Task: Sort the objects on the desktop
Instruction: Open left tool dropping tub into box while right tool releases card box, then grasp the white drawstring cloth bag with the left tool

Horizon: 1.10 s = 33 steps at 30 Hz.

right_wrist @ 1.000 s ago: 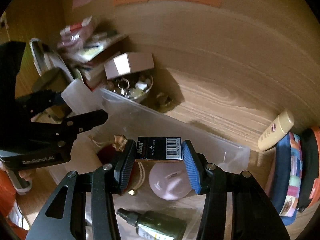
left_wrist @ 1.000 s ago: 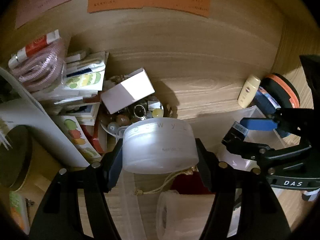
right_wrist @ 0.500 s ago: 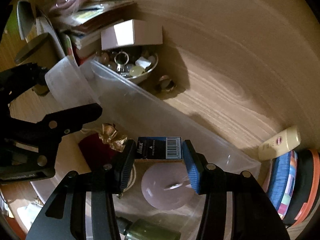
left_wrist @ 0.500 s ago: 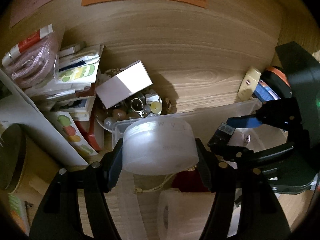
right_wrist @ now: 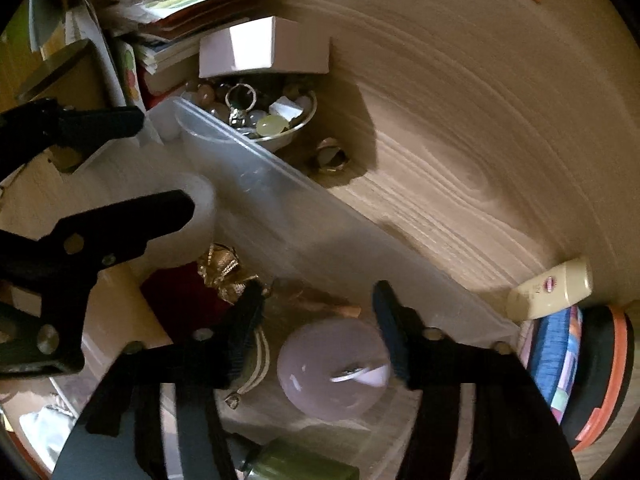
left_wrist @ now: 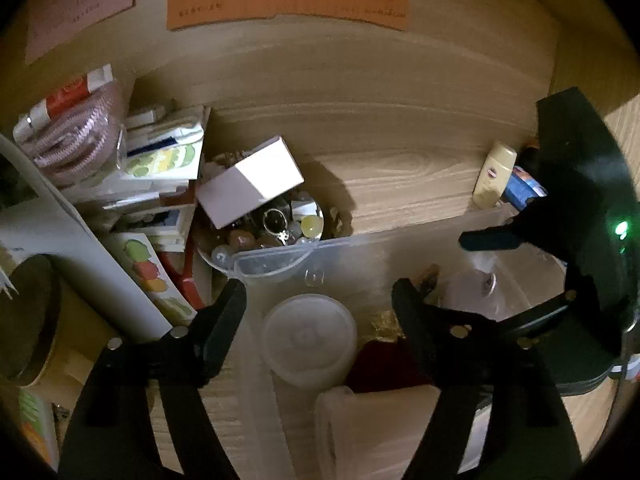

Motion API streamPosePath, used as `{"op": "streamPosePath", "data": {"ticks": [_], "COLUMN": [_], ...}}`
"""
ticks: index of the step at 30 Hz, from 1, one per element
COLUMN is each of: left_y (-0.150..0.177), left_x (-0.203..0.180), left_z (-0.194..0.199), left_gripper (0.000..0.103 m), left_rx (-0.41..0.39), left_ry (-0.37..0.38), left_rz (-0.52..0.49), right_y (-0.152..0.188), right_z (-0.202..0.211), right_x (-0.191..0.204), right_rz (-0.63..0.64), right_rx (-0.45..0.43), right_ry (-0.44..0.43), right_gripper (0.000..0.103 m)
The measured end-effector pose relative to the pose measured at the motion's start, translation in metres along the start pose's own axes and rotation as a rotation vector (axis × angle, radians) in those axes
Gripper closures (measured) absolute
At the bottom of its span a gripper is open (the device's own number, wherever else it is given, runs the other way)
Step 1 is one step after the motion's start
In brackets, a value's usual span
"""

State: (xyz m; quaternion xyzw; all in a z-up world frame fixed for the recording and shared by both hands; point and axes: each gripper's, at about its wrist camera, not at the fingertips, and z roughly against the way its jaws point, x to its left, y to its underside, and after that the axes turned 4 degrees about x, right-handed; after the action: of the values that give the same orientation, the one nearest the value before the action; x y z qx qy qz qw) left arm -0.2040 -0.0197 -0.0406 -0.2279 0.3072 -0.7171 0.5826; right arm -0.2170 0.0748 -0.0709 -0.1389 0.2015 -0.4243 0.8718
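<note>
My left gripper is open above a clear plastic bin. A round translucent white jar lies in the bin below it, free of the fingers. My right gripper is open and empty over the same bin, above a pale pink ball. The small dark box it held is not visible. The left gripper also shows in the right wrist view, and the right gripper shows at the right of the left wrist view.
A bowl of beads and rings with a white box on it stands behind the bin. Books and packets are stacked at left. A cream tube and a round orange-rimmed case lie at right. A red pouch and a green bottle lie in the bin.
Both grippers opened. The left let the white jar drop into the bin. The right let go of the small dark box, which is out of sight now.
</note>
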Motion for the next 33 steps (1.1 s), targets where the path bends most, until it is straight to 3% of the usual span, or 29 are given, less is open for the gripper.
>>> {"op": "streamPosePath", "data": {"ticks": [11, 14, 28, 33], "left_y": [-0.002, 0.000, 0.027, 0.047], "left_x": [0.002, 0.000, -0.024, -0.039], "left_z": [0.021, 0.038, 0.109, 0.110], "left_gripper": [0.009, 0.007, 0.002, 0.002], "left_rx": [-0.041, -0.077, -0.195, -0.172], "left_ry": [-0.023, -0.046, -0.079, -0.079], "left_rz": [0.012, 0.003, -0.064, -0.097], "right_y": [0.021, 0.032, 0.081, 0.108], "right_z": [0.039, 0.067, 0.133, 0.144], "right_x": [-0.020, -0.024, -0.023, -0.016], "right_rz": [-0.119, -0.140, -0.182, -0.167], "right_rx": [-0.081, -0.148, -0.353, -0.418], "right_ry": [-0.005, 0.009, -0.026, 0.016], "right_gripper": [0.030, 0.023, 0.022, 0.008]}}
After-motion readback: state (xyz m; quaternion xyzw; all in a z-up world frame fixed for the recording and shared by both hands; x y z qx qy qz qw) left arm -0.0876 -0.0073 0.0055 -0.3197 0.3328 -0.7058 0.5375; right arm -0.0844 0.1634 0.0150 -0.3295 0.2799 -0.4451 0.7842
